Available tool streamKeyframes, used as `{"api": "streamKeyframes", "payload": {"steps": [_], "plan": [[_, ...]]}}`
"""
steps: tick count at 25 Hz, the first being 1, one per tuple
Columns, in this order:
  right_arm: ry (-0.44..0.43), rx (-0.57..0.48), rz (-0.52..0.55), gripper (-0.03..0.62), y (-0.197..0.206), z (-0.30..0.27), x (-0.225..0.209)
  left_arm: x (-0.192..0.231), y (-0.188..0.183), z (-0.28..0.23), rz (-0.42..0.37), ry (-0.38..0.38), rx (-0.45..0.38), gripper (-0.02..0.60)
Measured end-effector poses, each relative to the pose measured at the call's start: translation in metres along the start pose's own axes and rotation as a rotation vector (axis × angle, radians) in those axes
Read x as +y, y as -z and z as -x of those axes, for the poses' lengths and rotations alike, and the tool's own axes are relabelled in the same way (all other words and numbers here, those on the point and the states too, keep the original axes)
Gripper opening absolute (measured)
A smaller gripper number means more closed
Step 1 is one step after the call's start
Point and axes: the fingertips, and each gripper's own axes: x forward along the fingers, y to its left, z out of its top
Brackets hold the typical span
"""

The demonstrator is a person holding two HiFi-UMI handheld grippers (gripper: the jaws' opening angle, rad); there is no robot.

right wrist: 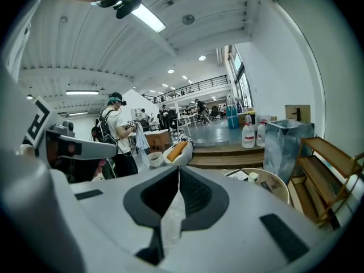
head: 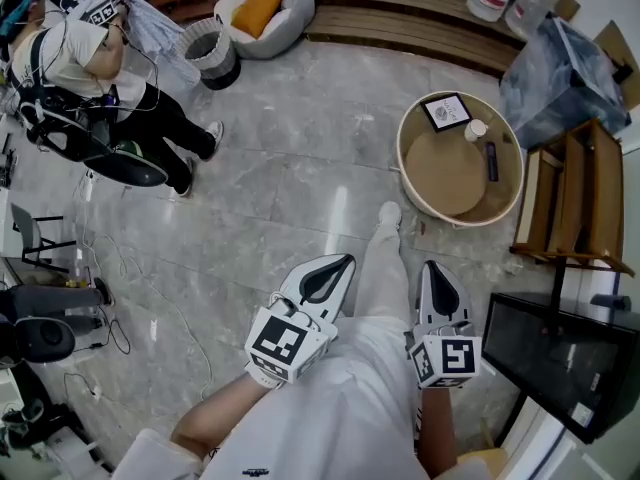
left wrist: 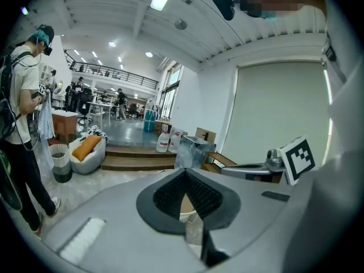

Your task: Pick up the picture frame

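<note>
On one round table (head: 441,176) lies one picture frame (head: 446,112).

A round table (head: 440,176) stands on the pale marble floor (head: 300,168) at upper right, well apart from both claws. On it lie the picture frame (head: 446,112) (near the far rim), a white-capped jar (head: 476,129) just beside it, and a slim dark object (head: 491,161). The left claw (head: 340,261) and right claw (head: 431,267) hover either side of the person's leg (head: 380,268), tips together.
</note>
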Motion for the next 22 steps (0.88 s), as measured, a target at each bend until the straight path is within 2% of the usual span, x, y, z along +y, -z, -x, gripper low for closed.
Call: {"api": "streamKeyframes", "payload": {"steps": [6,9,12,14,18,22], "plan": [[-0.046,0.076,0.01,0.006,-0.025,-0.131,-0.075,0.067,-0.042,-0.128,0.004,-0.018,0.067,-0.003],[-0.056,0.102,-0.024,0.006,-0.045,-0.197,-0.133,0.094,-0.069,-0.212,-0.012,-0.012,0.103,-0.003],[-0.057,0.151,-0.061,0.006,-0.058,-0.249,-0.186,0.116,-0.084,-0.286,0.011,-0.017,0.177,-0.003],[-0.059,0.161,-0.048,0.006,-0.068,-0.279,-0.216,0.127,-0.095,-0.326,0.023,-0.025,0.201,-0.003],[-0.036,0.193,0.021,0.006,-0.069,-0.33,-0.262,0.144,-0.104,-0.379,0.064,-0.046,0.242,-0.003],[-0.029,0.239,0.094,0.006,-0.06,-0.368,-0.289,0.151,-0.106,-0.415,0.075,-0.018,0.258,-0.003]]}}
